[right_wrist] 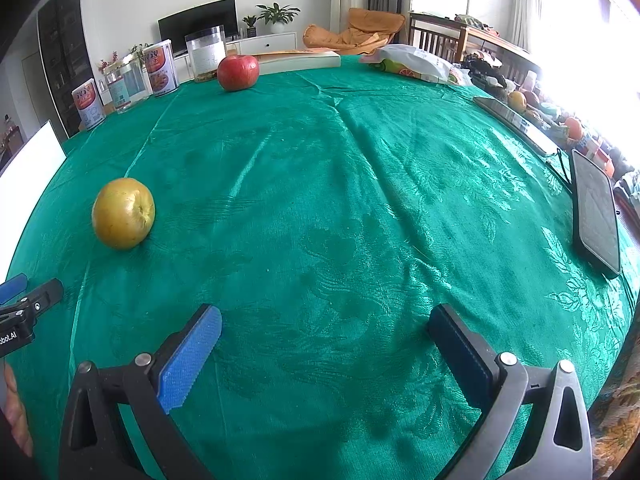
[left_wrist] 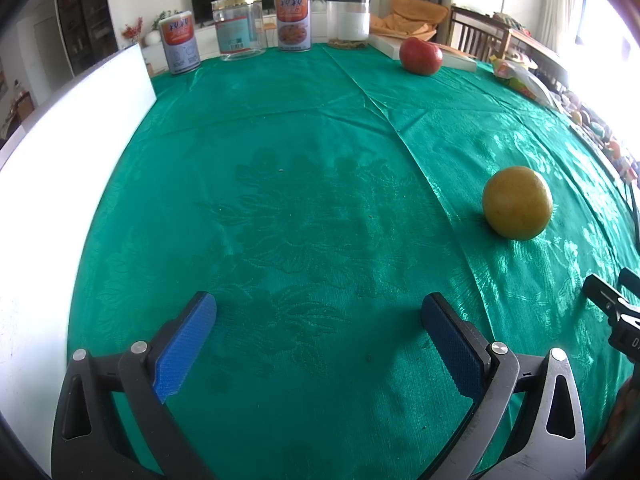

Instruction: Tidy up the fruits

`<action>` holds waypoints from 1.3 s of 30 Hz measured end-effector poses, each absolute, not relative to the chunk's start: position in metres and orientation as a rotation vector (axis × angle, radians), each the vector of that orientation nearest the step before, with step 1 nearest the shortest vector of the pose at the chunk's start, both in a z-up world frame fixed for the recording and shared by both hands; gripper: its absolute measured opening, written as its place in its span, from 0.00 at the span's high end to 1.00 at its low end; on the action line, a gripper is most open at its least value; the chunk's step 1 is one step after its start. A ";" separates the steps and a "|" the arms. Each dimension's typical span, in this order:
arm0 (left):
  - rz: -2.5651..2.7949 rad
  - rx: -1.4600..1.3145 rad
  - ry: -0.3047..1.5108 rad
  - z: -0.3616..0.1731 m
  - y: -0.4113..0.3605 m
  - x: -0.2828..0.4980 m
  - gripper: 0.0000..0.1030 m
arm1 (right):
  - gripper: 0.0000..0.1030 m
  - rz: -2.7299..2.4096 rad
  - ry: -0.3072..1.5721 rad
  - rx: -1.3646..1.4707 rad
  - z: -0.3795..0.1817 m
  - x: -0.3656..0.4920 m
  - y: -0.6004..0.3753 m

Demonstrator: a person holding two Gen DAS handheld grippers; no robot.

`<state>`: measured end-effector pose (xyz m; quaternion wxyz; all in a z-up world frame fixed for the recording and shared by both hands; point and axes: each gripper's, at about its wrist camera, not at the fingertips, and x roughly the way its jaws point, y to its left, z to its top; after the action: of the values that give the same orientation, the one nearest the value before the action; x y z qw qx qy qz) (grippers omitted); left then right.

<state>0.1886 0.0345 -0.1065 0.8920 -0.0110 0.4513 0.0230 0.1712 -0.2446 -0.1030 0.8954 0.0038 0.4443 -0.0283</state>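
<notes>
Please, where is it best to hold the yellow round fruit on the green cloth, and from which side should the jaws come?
Grip the yellow fruit across its widest middle. It sits free on the green tablecloth, nothing touching it, so probably come level from the near side with the open left gripper, pads on its two flanks, avoiding the dimpled end.

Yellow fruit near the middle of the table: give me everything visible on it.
The yellow fruit is round, yellow-green, smooth and faintly speckled, with a puckered dimple facing the right wrist camera. It rests alone on the green tablecloth, beside a fold line in the fabric, touching only the cloth. It lies nearer than the red apple. Neither gripper holds it; both sets of jaws are open and empty.
</notes>
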 end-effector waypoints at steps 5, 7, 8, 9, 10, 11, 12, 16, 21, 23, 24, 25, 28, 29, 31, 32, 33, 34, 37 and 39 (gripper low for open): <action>0.046 -0.024 0.936 -0.106 0.035 0.189 0.00 | 0.00 -0.049 0.921 0.004 -0.103 0.172 -0.242; 0.035 -0.027 0.939 -0.106 0.035 0.189 0.01 | 0.00 -0.049 0.921 0.004 -0.103 0.172 -0.242; 0.022 -0.024 0.941 -0.106 0.034 0.189 0.01 | 0.00 -0.049 0.921 0.004 -0.103 0.172 -0.242; -0.005 -0.015 0.948 -0.105 0.031 0.189 0.01 | 0.00 -0.049 0.921 0.004 -0.103 0.172 -0.242; -0.057 -0.012 0.953 -0.102 0.025 0.189 0.02 | 0.00 -0.049 0.921 0.004 -0.103 0.172 -0.241; -0.122 -0.010 0.950 -0.098 0.017 0.190 0.02 | 0.00 -0.049 0.921 0.004 -0.103 0.172 -0.242; -0.170 0.003 0.940 -0.092 0.007 0.190 0.02 | 0.00 -0.048 0.921 0.004 -0.103 0.172 -0.241; -0.259 0.118 0.869 -0.068 -0.044 0.203 0.02 | 0.00 -0.049 0.921 0.004 -0.103 0.172 -0.242; -0.246 0.096 0.931 -0.077 -0.073 0.237 0.03 | 0.00 -0.049 0.921 0.004 -0.103 0.172 -0.241; -0.225 0.080 0.933 -0.083 -0.074 0.242 0.14 | 0.00 -0.049 0.921 0.004 -0.103 0.172 -0.241; -0.222 0.068 0.939 -0.085 -0.072 0.243 0.28 | 0.00 -0.049 0.921 0.004 -0.103 0.172 -0.241; -0.253 0.039 0.959 -0.088 -0.071 0.245 0.45 | 0.00 -0.049 0.921 0.004 -0.103 0.172 -0.242; -0.213 0.035 0.936 -0.086 -0.059 0.239 0.47 | 0.00 -0.049 0.921 0.004 -0.103 0.171 -0.242; -0.199 0.029 0.928 -0.082 -0.052 0.237 0.47 | 0.00 -0.049 0.921 0.004 -0.103 0.171 -0.242; -0.163 0.008 0.920 -0.075 -0.030 0.235 0.47 | 0.00 -0.049 0.921 0.004 -0.103 0.171 -0.242; -0.136 0.006 0.916 -0.072 -0.018 0.234 0.47 | 0.00 -0.049 0.921 0.004 -0.103 0.171 -0.242; -0.107 0.009 0.913 -0.069 -0.005 0.234 0.47 | 0.00 -0.049 0.921 0.004 -0.103 0.171 -0.242; -0.080 0.013 0.910 -0.069 0.006 0.234 0.47 | 0.00 -0.049 0.921 0.003 -0.103 0.172 -0.241; -0.024 0.014 0.914 -0.072 0.035 0.232 0.47 | 0.00 -0.049 0.921 0.004 -0.103 0.171 -0.241; -0.009 -0.004 0.924 -0.078 0.048 0.230 0.47 | 0.00 -0.049 0.921 0.004 -0.103 0.171 -0.242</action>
<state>0.2298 0.0480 -0.0782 0.8951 -0.0018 0.4459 -0.0042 0.1712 -0.2418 -0.1025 0.8956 0.0020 0.4442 -0.0236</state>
